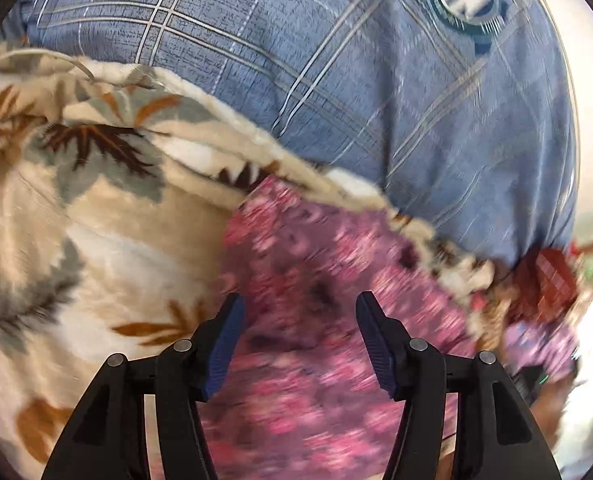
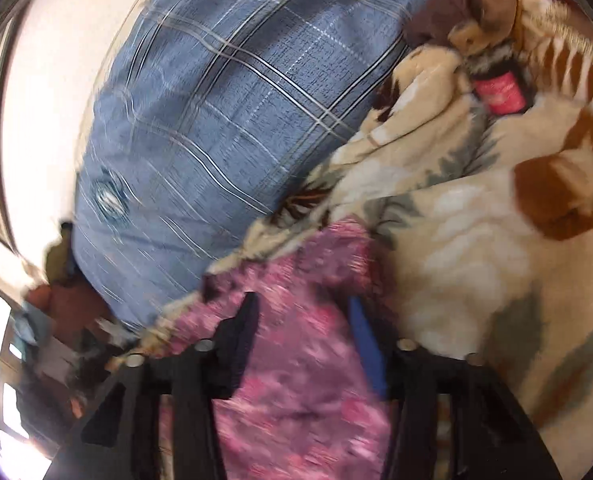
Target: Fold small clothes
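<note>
A pink and purple floral garment [image 1: 308, 280] lies on a cream blanket with a leaf print [image 1: 96, 216]. My left gripper [image 1: 300, 308] is open just above the garment, its blue-padded fingers [image 1: 226, 344] apart over the cloth. In the right wrist view the same garment [image 2: 296, 352] fills the space between the fingers of my right gripper [image 2: 302, 312], which stands open over it. Both views are blurred by motion. I cannot tell whether either gripper touches the cloth.
A blue plaid pillow or cover [image 1: 336, 80] lies behind the garment and shows in the right wrist view [image 2: 216, 120] too. A red and dark object [image 2: 500, 92] sits among blanket folds at upper right. A red checked item [image 1: 548, 280] lies at the right.
</note>
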The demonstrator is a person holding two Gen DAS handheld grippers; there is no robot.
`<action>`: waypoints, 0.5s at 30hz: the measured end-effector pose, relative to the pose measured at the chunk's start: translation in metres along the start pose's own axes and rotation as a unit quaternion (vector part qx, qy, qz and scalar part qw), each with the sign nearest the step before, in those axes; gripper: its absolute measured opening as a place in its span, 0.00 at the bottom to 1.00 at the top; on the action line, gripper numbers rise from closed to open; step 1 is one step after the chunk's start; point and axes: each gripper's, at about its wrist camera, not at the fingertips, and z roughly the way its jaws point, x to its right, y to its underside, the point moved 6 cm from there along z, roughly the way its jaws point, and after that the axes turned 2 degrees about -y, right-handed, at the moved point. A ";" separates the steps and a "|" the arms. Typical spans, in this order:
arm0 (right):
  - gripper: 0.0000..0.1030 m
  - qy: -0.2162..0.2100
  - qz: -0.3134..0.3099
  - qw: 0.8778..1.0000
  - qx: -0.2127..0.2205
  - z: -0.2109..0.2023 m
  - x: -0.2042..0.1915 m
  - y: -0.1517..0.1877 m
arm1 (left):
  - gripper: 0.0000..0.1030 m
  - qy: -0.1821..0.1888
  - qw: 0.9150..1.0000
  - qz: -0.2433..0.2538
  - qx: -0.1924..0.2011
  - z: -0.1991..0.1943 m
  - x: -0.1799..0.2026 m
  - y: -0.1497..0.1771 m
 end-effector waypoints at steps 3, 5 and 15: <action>0.55 0.027 -0.026 0.999 -0.017 0.007 0.004 0.003 | 0.58 0.004 0.999 0.041 -0.023 0.016 0.000 0.021; 0.55 0.037 -0.048 0.998 -0.031 0.016 -0.001 0.007 | 0.58 -0.001 0.996 0.078 -0.030 0.023 0.005 0.033; 0.35 0.140 -0.170 0.975 -0.041 0.032 -0.028 0.029 | 0.36 -0.204 0.933 0.296 0.032 0.070 0.039 0.060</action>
